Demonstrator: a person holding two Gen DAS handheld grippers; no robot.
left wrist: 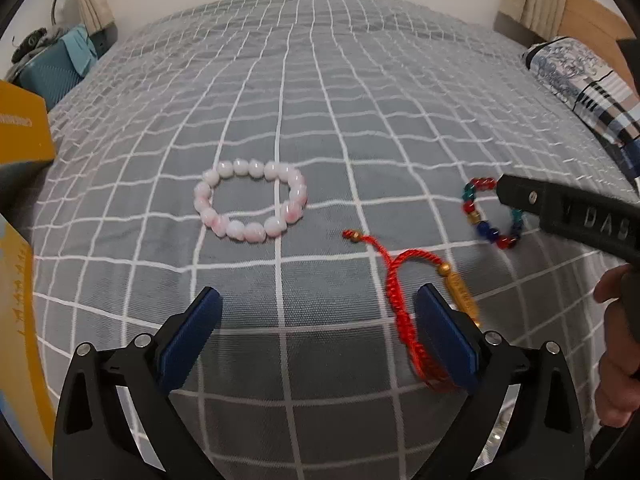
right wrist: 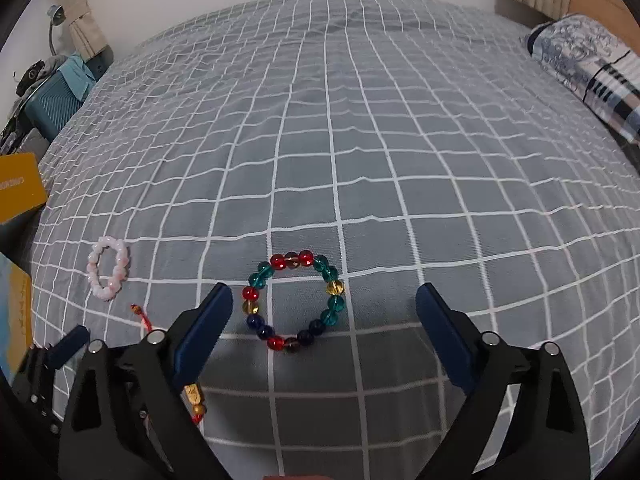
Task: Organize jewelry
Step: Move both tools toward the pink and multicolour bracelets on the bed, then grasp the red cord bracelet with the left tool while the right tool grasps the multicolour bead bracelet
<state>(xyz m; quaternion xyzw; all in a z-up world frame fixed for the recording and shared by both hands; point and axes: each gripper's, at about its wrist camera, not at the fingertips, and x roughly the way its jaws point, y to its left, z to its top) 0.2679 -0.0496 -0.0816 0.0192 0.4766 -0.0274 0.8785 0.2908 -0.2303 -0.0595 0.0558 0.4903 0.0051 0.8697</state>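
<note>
The bed cover [right wrist: 400,168] is grey with a grid of thin white lines. On it, one bead bracelet [left wrist: 251,201] is pale pink and white, mottled with deeper pink. A second bead bracelet [right wrist: 294,299] mixes red, teal, amber-yellow, dark blue and brown beads. The cord bracelet [left wrist: 404,300] is bright red with gold beads and a gold bar. Both grippers, left [left wrist: 320,336] and right [right wrist: 324,336], are black with dark blue pads. The pillow [right wrist: 592,68] shows a blue-and-white floral print beside navy, white and tan stripes. A box [left wrist: 24,128] is mustard yellow.
</note>
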